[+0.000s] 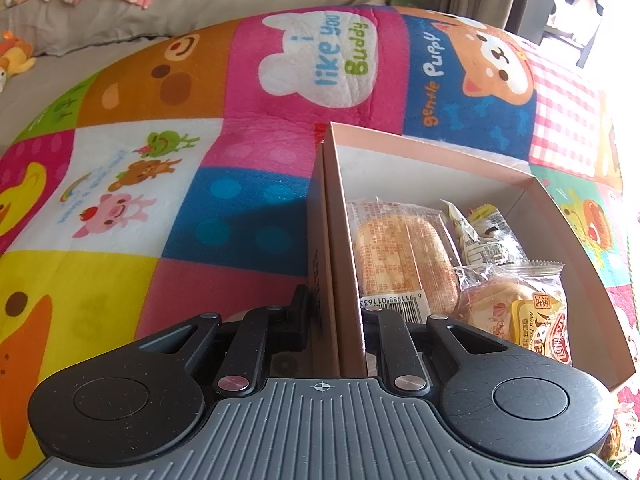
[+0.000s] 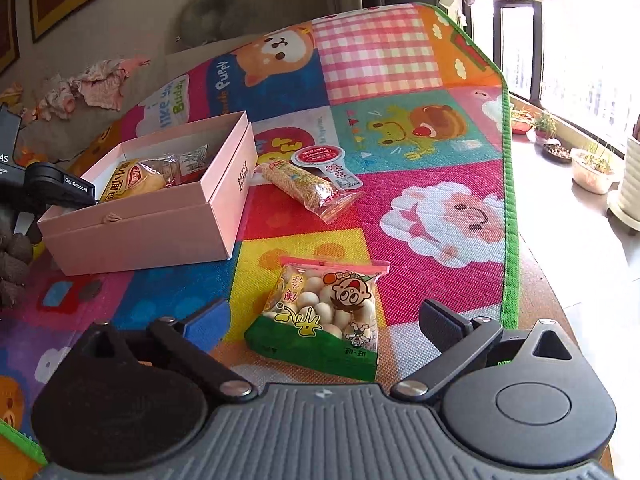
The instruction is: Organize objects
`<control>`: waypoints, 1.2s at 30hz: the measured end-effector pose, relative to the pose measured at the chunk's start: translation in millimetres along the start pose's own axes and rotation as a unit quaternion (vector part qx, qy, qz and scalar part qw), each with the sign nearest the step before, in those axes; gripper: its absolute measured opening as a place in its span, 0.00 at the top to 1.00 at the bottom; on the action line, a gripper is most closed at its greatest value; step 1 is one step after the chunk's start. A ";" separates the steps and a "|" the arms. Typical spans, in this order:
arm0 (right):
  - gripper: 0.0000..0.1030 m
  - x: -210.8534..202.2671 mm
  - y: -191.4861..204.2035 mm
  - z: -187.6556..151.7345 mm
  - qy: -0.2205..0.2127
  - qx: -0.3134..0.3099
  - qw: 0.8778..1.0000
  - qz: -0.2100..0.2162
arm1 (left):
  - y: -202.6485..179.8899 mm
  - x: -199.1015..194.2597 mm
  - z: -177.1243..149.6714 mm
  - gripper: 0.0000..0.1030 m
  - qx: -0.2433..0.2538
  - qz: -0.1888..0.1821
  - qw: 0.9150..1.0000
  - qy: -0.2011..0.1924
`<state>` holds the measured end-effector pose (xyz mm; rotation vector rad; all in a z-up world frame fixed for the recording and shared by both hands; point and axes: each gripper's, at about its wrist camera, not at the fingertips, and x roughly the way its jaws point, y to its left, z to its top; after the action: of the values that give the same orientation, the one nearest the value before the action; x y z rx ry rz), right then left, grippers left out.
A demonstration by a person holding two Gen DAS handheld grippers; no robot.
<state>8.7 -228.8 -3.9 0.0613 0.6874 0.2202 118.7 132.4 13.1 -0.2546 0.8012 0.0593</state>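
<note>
Snack bag (image 2: pixel 320 312) between spread right gripper (image 2: pixel 324 324) jaws, left gripper (image 1: pixel 334 320) pinching box wall (image 1: pixel 332 240)

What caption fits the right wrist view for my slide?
Open right gripper poised over a bag of ball biscuits on the play mat, pink box behind.

Pink box (image 2: pixel 160 216) on multicoloured cartoon-patchwork mat (image 2: pixel 420 160).
</note>
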 end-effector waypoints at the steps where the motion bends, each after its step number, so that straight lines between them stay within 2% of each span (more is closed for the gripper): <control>1: 0.02 0.9 -2.2 -0.3 0.009 0.010 1.000 0.008 | 0.2 0.0 0.1 0.83 0.000 0.000 1.000 0.000; 5: 0.00 1.2 -8.1 0.4 0.020 0.041 0.999 0.028 | 0.6 0.3 0.3 0.83 -0.002 -0.001 1.000 0.001; 14: 0.00 1.3 -7.3 0.4 0.023 0.047 0.998 0.024 | 1.1 -0.3 -0.3 0.83 -0.005 -0.003 1.000 0.001; 25: 0.00 4.5 5.5 -1.5 0.028 0.004 1.000 0.001 | 1.3 -0.3 -0.5 0.83 -0.004 -0.003 1.000 0.001; 32: 0.00 14.6 17.3 7.3 0.023 -0.056 0.998 -0.024 | 2.0 -0.6 -0.9 0.83 -0.004 -0.005 1.000 0.002; 36: 0.10 21.1 17.7 10.4 0.029 -0.057 0.998 -0.017 | 0.5 -0.7 -1.2 0.83 -0.002 -0.003 1.000 0.000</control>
<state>27.9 -206.6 -6.8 -0.0661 0.7318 0.2280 117.2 132.6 12.7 -0.2616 0.8007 0.0547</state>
